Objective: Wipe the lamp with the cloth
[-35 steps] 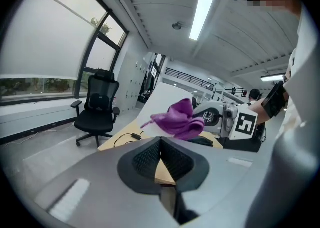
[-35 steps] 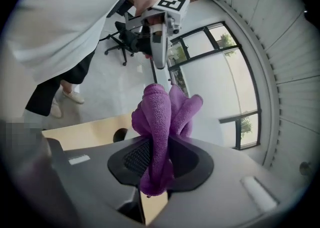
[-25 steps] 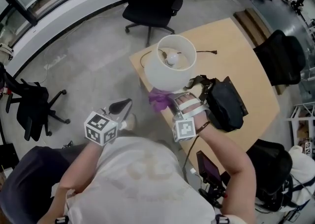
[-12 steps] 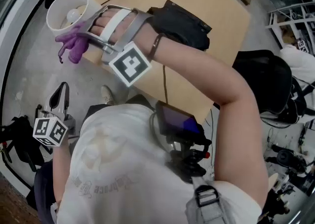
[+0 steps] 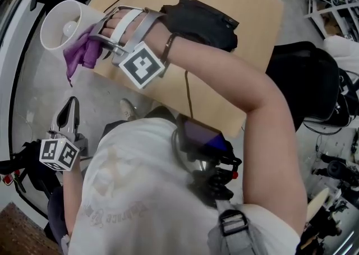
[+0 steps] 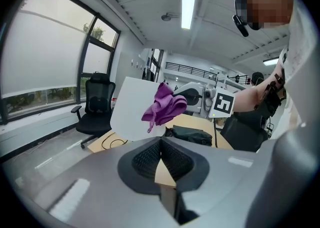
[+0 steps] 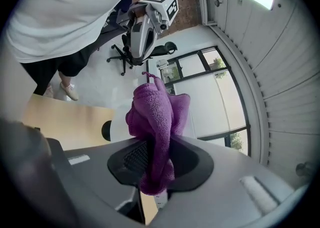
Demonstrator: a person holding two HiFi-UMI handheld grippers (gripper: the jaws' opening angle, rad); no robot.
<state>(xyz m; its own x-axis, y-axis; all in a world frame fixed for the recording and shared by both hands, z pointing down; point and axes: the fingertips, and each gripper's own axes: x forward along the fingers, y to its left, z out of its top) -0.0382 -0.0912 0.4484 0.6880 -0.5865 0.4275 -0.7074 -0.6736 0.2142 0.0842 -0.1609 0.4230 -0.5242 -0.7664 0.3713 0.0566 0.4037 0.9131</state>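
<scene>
Purple cloth [image 5: 80, 53] in the right gripper [image 5: 96, 38] rests against the lamp [image 5: 56, 26].

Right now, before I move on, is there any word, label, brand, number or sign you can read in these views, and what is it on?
None can be read.
White shirt: faint print, too blurred to read.
Right gripper, right marker cube: black-and-white square pattern, no letters.
Left gripper, left marker cube: pattern only, no letters.
</scene>
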